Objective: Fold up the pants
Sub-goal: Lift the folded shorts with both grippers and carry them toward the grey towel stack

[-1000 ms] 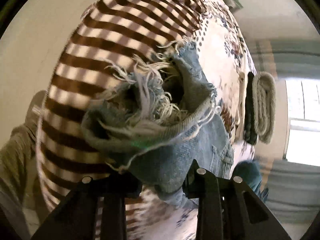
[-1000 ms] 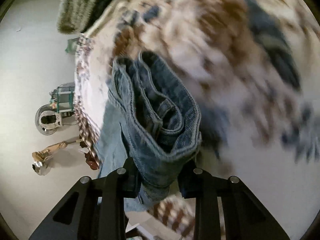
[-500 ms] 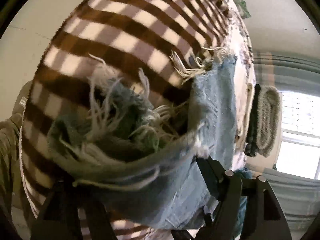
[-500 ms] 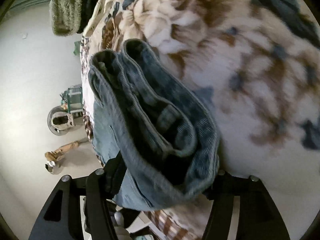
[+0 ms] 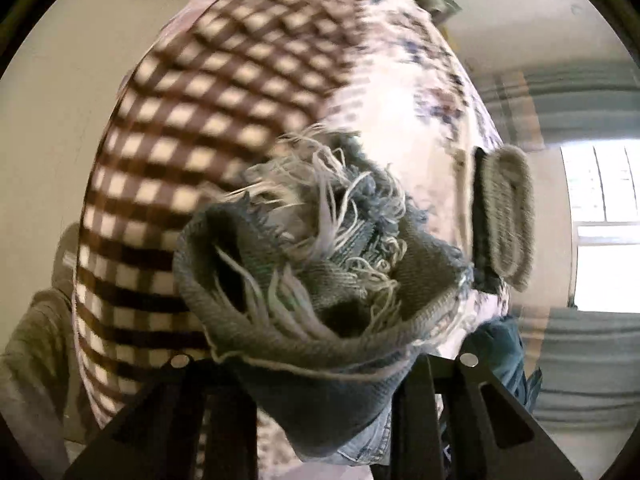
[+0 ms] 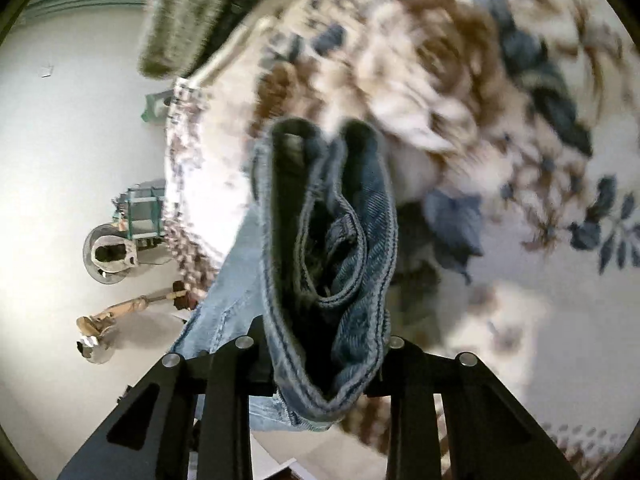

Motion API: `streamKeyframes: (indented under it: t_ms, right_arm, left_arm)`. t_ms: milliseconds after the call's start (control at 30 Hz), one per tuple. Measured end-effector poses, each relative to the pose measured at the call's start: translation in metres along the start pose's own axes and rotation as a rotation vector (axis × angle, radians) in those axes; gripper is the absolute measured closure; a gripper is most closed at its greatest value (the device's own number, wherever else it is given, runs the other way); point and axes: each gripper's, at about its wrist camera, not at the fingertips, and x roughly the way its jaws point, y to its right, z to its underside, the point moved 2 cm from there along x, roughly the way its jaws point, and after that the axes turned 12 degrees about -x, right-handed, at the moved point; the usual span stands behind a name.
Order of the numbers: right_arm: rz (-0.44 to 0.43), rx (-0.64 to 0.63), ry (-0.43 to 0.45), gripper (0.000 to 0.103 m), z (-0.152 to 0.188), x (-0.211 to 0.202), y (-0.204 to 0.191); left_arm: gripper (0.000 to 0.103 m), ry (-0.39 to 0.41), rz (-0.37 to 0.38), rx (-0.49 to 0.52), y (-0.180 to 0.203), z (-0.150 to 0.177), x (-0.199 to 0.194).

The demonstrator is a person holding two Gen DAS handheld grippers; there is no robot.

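Note:
The pants are blue denim jeans. In the left wrist view my left gripper (image 5: pixel 324 384) is shut on their frayed hem end (image 5: pixel 320 280), bunched with loose white threads, held above the bed. In the right wrist view my right gripper (image 6: pixel 320 364) is shut on the folded waistband end (image 6: pixel 328 240), several denim layers standing up between the fingers. A lighter stretch of the jeans (image 6: pixel 228 300) hangs down to the left. Both ends are lifted off the bedspread.
The bed carries a brown checked and floral spread (image 5: pixel 208 128), floral in the right wrist view (image 6: pixel 480 100). A rolled grey-green knit item (image 5: pixel 504 216) lies at the bed's edge, also in the right wrist view (image 6: pixel 180 20). Floor clutter (image 6: pixel 116 248) sits at the left. A window (image 5: pixel 600 232) is at the right.
Both grippers keep their hold on the jeans and have swung over the bed; the views are blurred by motion. The hem bunch sits more centred and the waistband more upright than before.

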Motion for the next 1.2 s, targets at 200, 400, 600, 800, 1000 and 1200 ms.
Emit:
streamKeyframes:
  t_ms: [200, 400, 600, 800, 1000, 1200]
  right_arm:
    - [-0.042, 0.010, 0.085, 0.075, -0.029, -0.069, -0.066]
    - [-0.068, -0.006, 0.256, 0.075, -0.095, -0.132, -0.131]
    - [-0.051, 0.011, 0.506, 0.075, -0.203, -0.174, -0.201]
    - [-0.030, 0.033, 0.708, 0.075, -0.311, -0.178, -0.241]
    - [-0.007, 0.132, 0.726, 0.075, -0.377, -0.094, -0.190]
    - [0.038, 0.214, 0.648, 0.075, -0.368, -0.007, -0.117]
  left_arm:
    - [0.082, -0.057, 0.046, 0.087, 0.098, -0.012, -0.039]
    - [0.082, -0.128, 0.157, 0.199, 0.225, -0.028, -0.040]
    - [0.082, -0.255, 0.294, 0.330, 0.379, -0.049, 0.004]
    - [0.082, -0.349, 0.408, 0.480, 0.529, -0.068, 0.075]
    - [0.082, -0.392, 0.362, 0.553, 0.565, -0.097, 0.190]
    - [0.082, -0.420, 0.137, 0.607, 0.498, -0.131, 0.288]
